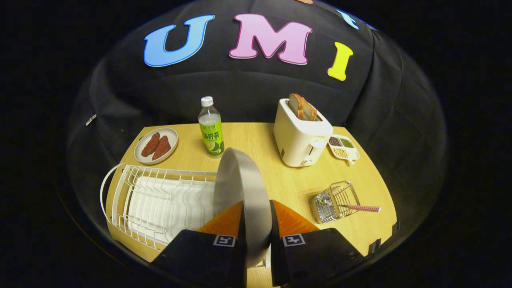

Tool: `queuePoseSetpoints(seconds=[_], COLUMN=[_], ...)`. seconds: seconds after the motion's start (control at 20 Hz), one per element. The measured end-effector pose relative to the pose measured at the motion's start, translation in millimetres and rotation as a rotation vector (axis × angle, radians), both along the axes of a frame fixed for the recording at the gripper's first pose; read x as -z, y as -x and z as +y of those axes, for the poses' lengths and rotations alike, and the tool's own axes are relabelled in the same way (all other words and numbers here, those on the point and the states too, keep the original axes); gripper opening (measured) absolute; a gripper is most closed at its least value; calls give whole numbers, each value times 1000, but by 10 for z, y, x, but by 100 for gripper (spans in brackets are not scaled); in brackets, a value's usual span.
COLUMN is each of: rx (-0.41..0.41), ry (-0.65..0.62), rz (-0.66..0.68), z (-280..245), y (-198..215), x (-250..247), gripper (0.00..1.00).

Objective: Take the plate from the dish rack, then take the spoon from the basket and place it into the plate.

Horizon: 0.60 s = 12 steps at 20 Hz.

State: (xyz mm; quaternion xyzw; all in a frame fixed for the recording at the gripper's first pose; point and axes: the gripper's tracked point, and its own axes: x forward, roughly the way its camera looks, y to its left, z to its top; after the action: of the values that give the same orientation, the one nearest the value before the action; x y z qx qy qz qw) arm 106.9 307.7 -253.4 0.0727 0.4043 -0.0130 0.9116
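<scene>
I have the plate pinched on edge between both fingers of the hand-held gripper, held upright just beside the rack. I judge the next move is to lay it flat on bare counter near the basket, easing it down gently, since the spoon goes in afterward.

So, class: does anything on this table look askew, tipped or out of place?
Yes. The basket lies tipped on its side beside the toaster, with the spoon handle poking out along the table. The plate stands on edge, pinched between the gripper fingers, next to the rack.
</scene>
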Motion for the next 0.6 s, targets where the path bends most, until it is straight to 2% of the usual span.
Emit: queuePoseSetpoints(seconds=[0.25,0.4,0.6], rx=[12,8,-43], ry=[134,77,-48], rz=[-185,-276,-280], z=[-252,-456,-829], y=[-231,-213,173], x=[-538,-938,-1125], gripper=[26,26,26])
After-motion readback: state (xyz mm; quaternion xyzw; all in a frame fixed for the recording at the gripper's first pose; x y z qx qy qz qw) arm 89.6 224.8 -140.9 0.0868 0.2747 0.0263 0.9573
